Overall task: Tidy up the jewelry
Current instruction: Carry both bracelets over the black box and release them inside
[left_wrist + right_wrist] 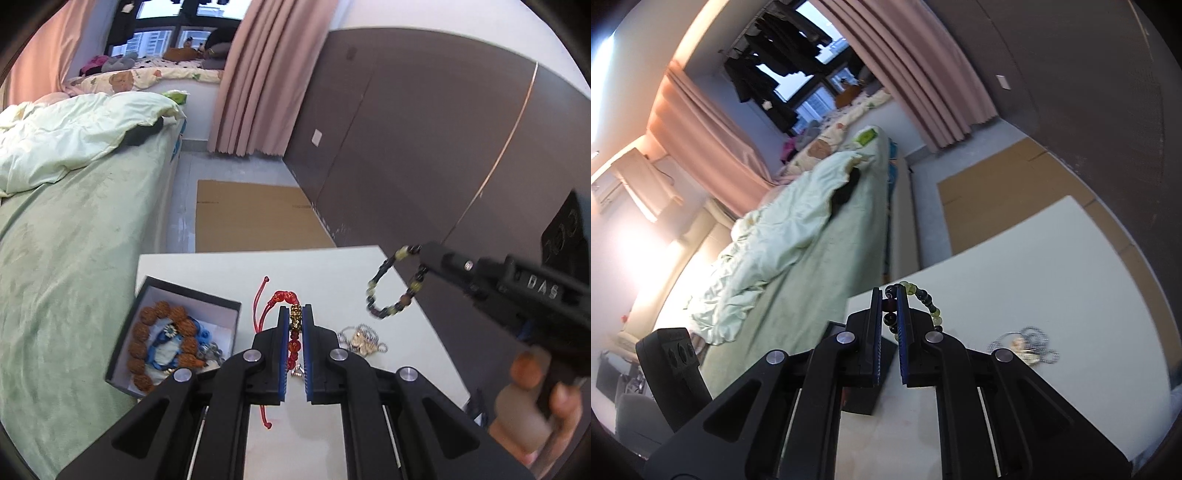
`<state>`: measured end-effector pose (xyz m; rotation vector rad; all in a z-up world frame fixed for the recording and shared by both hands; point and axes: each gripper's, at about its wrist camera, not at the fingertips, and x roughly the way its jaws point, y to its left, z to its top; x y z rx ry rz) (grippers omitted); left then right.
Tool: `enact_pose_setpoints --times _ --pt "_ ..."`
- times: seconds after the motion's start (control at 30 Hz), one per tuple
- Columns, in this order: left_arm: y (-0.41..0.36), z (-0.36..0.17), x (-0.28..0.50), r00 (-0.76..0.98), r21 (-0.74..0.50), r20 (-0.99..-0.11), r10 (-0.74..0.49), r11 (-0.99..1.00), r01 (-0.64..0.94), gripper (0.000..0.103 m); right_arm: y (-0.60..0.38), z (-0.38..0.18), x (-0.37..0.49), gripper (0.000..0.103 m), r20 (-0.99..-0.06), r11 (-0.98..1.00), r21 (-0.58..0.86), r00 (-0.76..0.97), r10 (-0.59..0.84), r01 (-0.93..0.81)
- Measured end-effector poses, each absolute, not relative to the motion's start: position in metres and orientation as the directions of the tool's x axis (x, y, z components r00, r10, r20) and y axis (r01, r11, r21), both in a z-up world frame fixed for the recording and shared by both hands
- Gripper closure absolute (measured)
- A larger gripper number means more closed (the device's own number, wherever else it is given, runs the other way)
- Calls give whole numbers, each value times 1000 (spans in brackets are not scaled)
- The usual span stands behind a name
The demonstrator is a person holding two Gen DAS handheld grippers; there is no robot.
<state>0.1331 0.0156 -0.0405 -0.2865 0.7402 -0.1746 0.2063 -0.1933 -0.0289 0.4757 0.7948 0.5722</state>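
My left gripper is shut on a red bead bracelet with a gold charm and red cords, held above the white table. To its left lies an open black box with a brown bead bracelet and blue jewelry inside. At the right, my right gripper holds a dark and yellow-green bead bracelet dangling in the air. In the right wrist view the right gripper is shut on that bead bracelet. A silver chain with a pale pendant lies on the table.
A bed with green sheets runs along the table's left side. A dark panelled wall stands to the right. Cardboard lies on the floor beyond the table. A person's hand grips the right tool's handle.
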Motion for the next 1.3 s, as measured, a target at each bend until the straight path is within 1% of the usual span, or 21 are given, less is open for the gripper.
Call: enact_pose_setpoints --times 0.13,0.27,0.43,0.53,0.57,0.63,0.67,0.73,0.77,0.8,0.93,1.0,1.07,1.1,1.13,1.17,1.2,1.27,1.3 --pt "37 -28 127 756 -340 -608 -244 940 30 99 -175 -27 202 94 -499 717 616 543 676 -326" --pt "51 -24 123 764 -355 -602 -233 935 5 99 -156 -30 200 94 -499 703 624 518 694 -340" --pt "65 -36 127 745 -376 -626 -229 926 -31 98 -137 -35 199 94 -499 687 639 493 713 -347" --pt "75 -45 132 729 -334 -671 -136 933 -134 97 -125 -38 197 94 -495 672 647 472 729 -360" --pt "79 -47 132 726 -336 -676 -127 930 -151 97 -122 -39 196 94 -494 668 650 466 734 -363" --pt "91 -49 131 727 -382 -671 -142 907 -175 96 -113 -41 195 94 -492 656 655 448 746 -374" --pt "95 -49 130 729 -390 -670 -142 903 -182 95 -109 -42 194 94 -493 654 655 442 750 -378" --pt "104 -48 126 736 -394 -665 -126 897 -203 79 -99 -45 193 94 -498 650 652 425 756 -391" --pt "107 -47 123 743 -396 -660 -115 893 -214 67 -95 -46 193 94 -501 648 651 417 758 -396" --pt "110 -45 121 750 -400 -653 -105 889 -224 61 -92 -47 193 94 -503 645 651 410 761 -399" --pt "124 -42 114 758 -420 -646 -87 870 -258 61 -79 -53 194 94 -500 621 669 370 783 -408" --pt "131 -43 114 756 -423 -650 -76 863 -276 54 -71 -57 193 94 -493 599 686 342 800 -414" --pt "137 -43 113 757 -427 -651 -63 854 -296 50 -64 -60 195 94 -487 579 697 314 815 -422" --pt "139 -43 112 757 -429 -650 -61 852 -300 50 -59 -63 196 94 -495 578 700 300 816 -419" --pt "140 -44 112 758 -430 -650 -59 850 -303 49 -53 -68 197 91 -514 583 701 276 812 -410" --pt "143 -44 111 758 -431 -650 -54 848 -309 47 -50 -73 198 77 -532 593 699 264 805 -399" --pt "145 -44 111 758 -431 -650 -49 846 -315 43 -50 -78 200 59 -554 616 691 270 787 -378" --pt "147 -44 109 757 -429 -652 -40 842 -326 41 -57 -80 201 43 -558 637 686 308 770 -351" --pt "148 -45 109 756 -429 -654 -39 842 -328 41 -61 -80 201 41 -556 641 686 321 767 -343"
